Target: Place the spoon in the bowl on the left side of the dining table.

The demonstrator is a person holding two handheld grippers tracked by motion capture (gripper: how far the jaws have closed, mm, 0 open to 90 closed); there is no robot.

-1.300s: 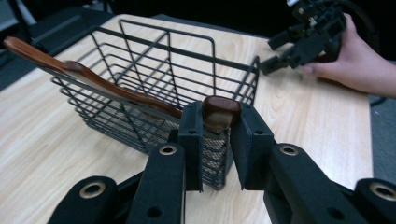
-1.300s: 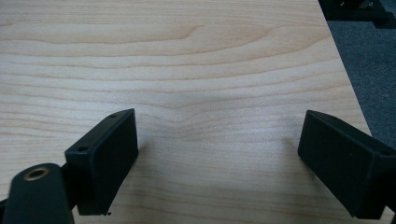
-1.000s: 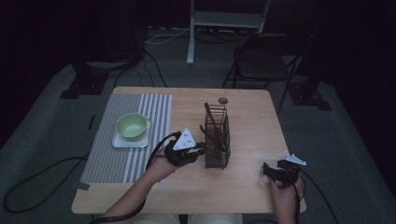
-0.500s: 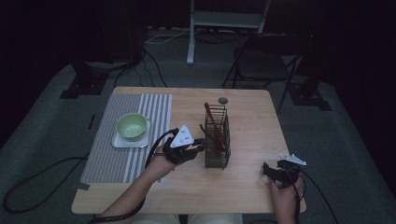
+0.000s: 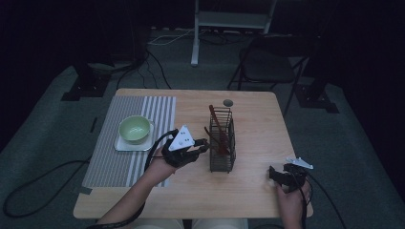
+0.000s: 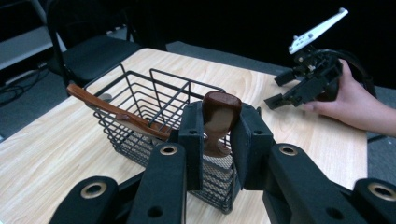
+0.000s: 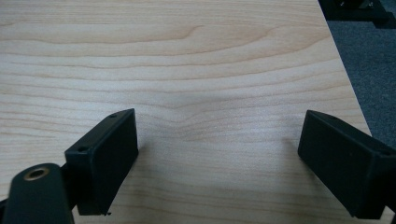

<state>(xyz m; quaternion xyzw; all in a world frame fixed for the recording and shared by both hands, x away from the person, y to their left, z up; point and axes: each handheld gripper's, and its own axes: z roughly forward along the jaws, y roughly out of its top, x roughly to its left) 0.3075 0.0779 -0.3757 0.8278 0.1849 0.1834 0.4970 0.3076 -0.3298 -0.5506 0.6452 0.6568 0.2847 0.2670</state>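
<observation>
While my two hands work from the bottom edge of the high view, one wooden table (image 5: 248, 191) takes up the middle of the frame, with one dark folding chair (image 5: 267, 67) beyond it at the upper right. On the table's left part lies one grey striped mat (image 5: 110, 164). One white square plate (image 5: 125, 144) rests on that mat, and one green bowl (image 5: 134, 129) sits on the plate. Right of centre stands one black wire basket (image 5: 222, 143), upright, with brown wooden utensils leaning inside it; in the left gripper view I count two of them, a long flat-handled one (image 6: 116, 112) resting across the basket's rim at the left of the frame and a thick dark-brown handle (image 6: 219, 119) rising at the centre. One small round dark spot (image 5: 228, 102) sits on the tabletop above the basket in the high view; I cannot tell what it is.

My left gripper (image 5: 203, 145), just left of the basket, is clenched on the dark-brown handle: both jaws press its sides at the basket's near edge. My right gripper (image 5: 273, 174) sits at the lower right of the table, well apart from the basket, and its jaws are spread wide over bare wood, grasping nothing. In the left gripper view it shows at the upper right, held in my right hand (image 6: 359, 100).
</observation>
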